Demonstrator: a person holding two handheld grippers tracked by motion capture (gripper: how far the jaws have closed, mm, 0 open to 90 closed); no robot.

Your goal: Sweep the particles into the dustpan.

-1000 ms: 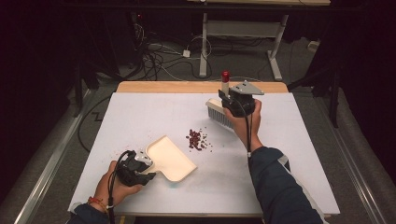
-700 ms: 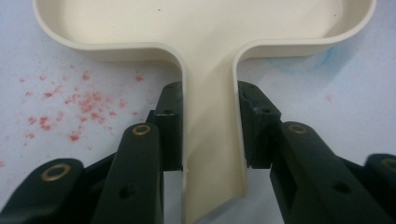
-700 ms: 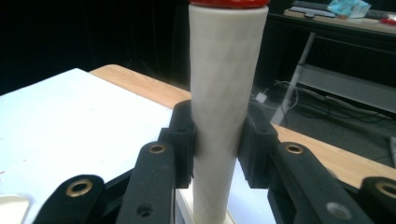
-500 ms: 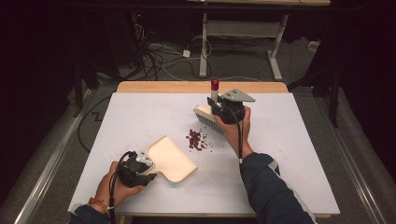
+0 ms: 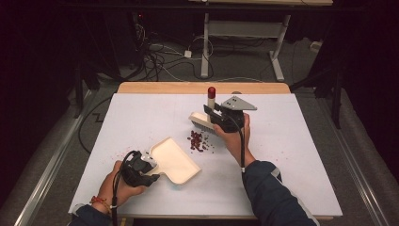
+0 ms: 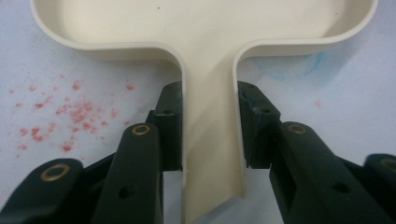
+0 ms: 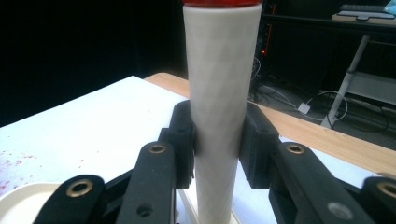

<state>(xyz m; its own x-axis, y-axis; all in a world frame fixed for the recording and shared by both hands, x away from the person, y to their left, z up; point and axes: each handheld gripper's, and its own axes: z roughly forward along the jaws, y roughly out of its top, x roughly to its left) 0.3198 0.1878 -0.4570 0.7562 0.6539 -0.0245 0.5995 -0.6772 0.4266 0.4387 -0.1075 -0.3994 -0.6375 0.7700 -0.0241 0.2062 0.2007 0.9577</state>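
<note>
1. Table (image 5: 301, 155) carries the work: a white top with a wooden strip along the far edge.
2. The left gripper (image 5: 141, 170) lies low near the table's near-left corner, its jaws pointing toward the middle of the table.
3. Its jaws are closed on the handle of the dustpan (image 5: 173, 160); in the left gripper view the pads press both sides of the dustpan's (image 6: 205, 28) narrow cream handle.
4. The left hand (image 5: 117, 186) wraps the gripper body from behind, forearm coming in from the near edge, a band at the wrist.
5. The dustpan sits flat on the table, its mouth turned toward the middle, near the beans.
6. The beans (image 5: 197, 141), a small dark-red pile with a few strays, lie near the table's middle, between the dustpan and the brush.
7. Red specks (image 6: 70, 121) dot the table just left of the handle in the left gripper view.
8. The right gripper (image 5: 217, 113) is held above the table beyond the beans, toward the far edge, its grey plate on top.
9. Its jaws grip the brush (image 5: 203, 120) by its upright handle; in the right gripper view the pads clamp the brush's (image 7: 219, 93) white shaft, which has a red cap at the top.
10. The right hand (image 5: 233, 134) grasps the gripper from the near side, forearm in a dark sleeve slanting in from the near-right.
11. The brush's head hangs at or just above the table, just beyond the beans; whether it touches I cannot tell.
</note>
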